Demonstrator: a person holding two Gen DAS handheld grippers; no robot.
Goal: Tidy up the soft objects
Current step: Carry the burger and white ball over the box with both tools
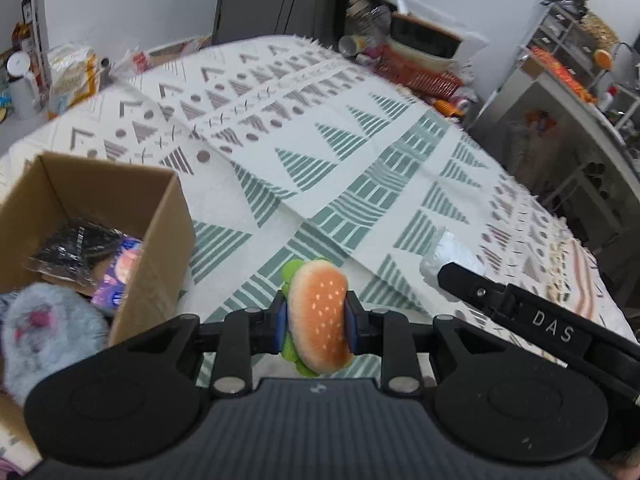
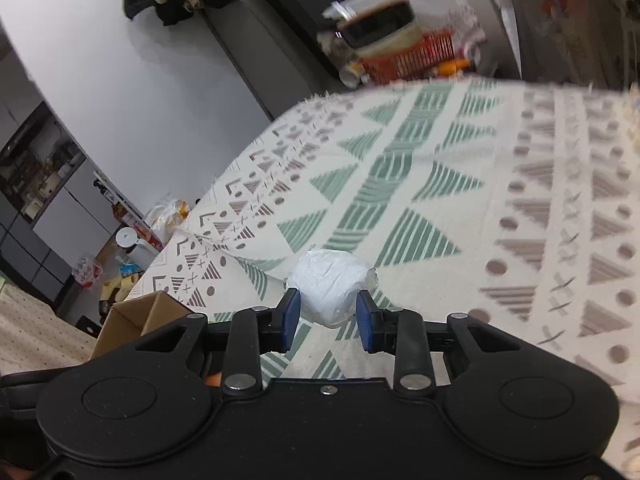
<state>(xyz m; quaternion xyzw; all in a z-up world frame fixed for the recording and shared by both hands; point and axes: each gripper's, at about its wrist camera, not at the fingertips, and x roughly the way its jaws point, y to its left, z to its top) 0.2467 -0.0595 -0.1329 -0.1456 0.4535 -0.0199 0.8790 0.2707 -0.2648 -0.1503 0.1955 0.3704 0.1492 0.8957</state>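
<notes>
Left hand-held gripper [image 1: 316,314]: closed on a plush burger [image 1: 318,316], blue pads pressing both flat sides; the toy is turned on edge, the seeded bun facing the camera, green lettuce showing at top and bottom.
Cardboard box [image 1: 160,216]: open, at the left of the left wrist view, standing on the patterned cloth [image 1: 360,152]; inside lie a black crinkled packet [image 1: 76,244] and a purple packet [image 1: 120,272].
Grey fluffy toy [image 1: 48,328]: at the near left edge, against the box (whether it is inside or just leaning over the wall, I cannot tell).
Burger position: held clear above the cloth, just right of the box's near corner.
White bundle [image 2: 328,286]: crumpled, rounded, lying on the cloth right of the burger.
Right hand-held gripper [image 2: 328,320]: part open, one blue pad on each side of the white bundle; contact with it cannot be told.
Bench: covered by the cloth of green and brown triangles.
</notes>
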